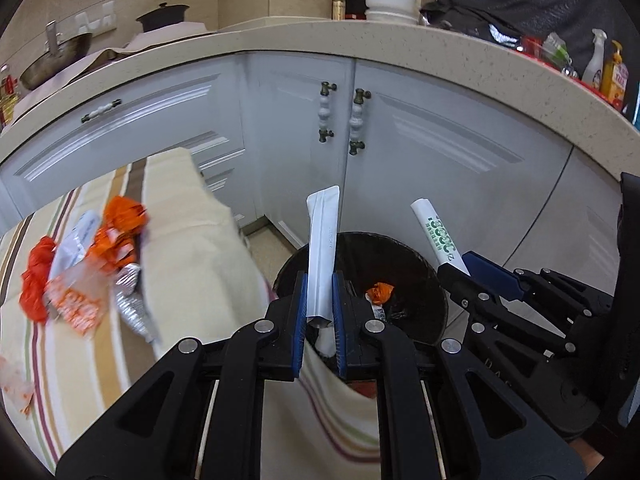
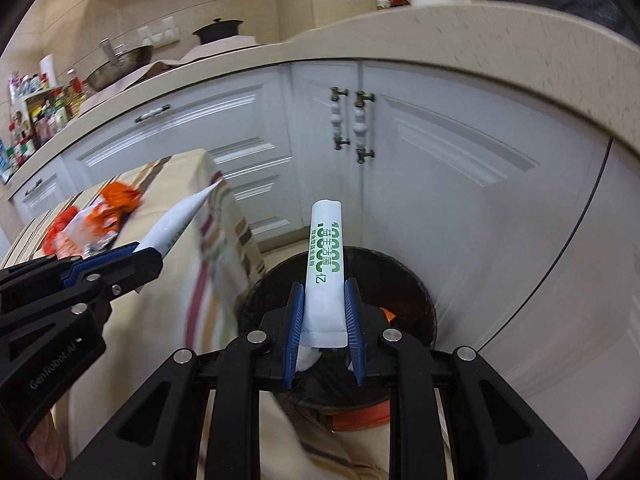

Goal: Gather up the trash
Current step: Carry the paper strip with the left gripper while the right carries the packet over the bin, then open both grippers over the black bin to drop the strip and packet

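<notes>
Here, both grippers hang over the black-lined trash bin [image 1: 404,280] that stands on the floor against the white cabinet doors [image 1: 440,152].

Left gripper [image 1: 320,316]: blue pads clamped on a plain white sachet wrapper [image 1: 322,248], held about upright, its torn lower end poking out below the pads. In its own view the wrapper sits over the near-left rim of the bin; judging by that, a little more reach inward would help before any release.

Right gripper [image 2: 322,316]: closed on a white sachet with green lettering [image 2: 325,264], also end-up. The bin mouth [image 2: 408,280] lies directly behind and below it, so this one looks better centred for a drop.

Both sachets are pinched near the bottom end, long axis pointing away from the camera. That seems sensible: it keeps the light packets clear of the fingers so they can fall free when the jaws part.

Inside the bin: an orange wrapper [image 1: 380,292] and some pale scrap already at the bottom.

To the left, a table under a striped cream cloth [image 1: 176,248], its edge hanging just beside the bin. On it more litter remains: orange and white snack wrappers [image 1: 116,236], a red crumpled piece [image 1: 38,280], a silver foil packet [image 1: 130,300]. The view there is blurred, so finer detail is lost.

Judgement: task partway through, drop pending, table heap not yet cleared. Risk: the thin wrappers may cling to the ribbed pads or flutter outside the rim.
</notes>
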Tool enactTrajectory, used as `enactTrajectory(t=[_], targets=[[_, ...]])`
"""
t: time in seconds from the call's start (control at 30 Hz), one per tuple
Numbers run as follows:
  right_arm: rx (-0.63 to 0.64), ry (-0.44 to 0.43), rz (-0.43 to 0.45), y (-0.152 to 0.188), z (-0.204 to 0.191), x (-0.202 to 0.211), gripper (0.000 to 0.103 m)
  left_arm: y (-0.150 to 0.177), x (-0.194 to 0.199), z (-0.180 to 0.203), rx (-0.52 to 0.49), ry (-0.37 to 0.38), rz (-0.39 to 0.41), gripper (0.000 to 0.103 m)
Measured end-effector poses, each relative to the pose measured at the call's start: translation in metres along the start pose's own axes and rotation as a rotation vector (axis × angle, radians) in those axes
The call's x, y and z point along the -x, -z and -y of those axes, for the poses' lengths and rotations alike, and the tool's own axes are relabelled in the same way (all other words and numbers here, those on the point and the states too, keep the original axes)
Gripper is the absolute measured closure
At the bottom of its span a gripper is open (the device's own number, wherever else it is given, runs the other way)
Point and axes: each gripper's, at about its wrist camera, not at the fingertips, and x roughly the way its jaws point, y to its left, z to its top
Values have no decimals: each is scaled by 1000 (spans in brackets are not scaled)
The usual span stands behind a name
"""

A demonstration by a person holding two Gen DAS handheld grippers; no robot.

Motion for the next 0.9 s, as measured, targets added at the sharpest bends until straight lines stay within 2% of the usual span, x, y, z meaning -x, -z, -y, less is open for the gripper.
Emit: enactTrajectory(t=[0.07,0.1,0.13,0.23,0.37,0.6,0.67,0.73,0.9], targets=[[-25,14,15,-1,11,-11,74,-7,-18,5,7,-4,-37,87],[-41,30,18,-2,18,-17,64,-9,-26,6,18,-2,-55,87],[-49,39,17,-2,21,-21,60,-10,-33,6,29,-3,-73,86],[-68,53,7,-1,28,-27,59,-14,-40,2,52,1,-93,84],[-69,60,14,0,28,-21,54,-12,-33,-4,58,-7,-74,65],[-52,41,43,-3,11,-2,48,-5,-6,-22,87,-3,-52,65],[-44,31,53,-4,3,3,47,-2,6,-29,98,-7,-38,59],[-36,15,58,-5,-6,9,45,2,20,-38,109,-23,-14,54],[-7,-41,77,-5,-35,24,45,17,57,-68,129,-96,43,54]])
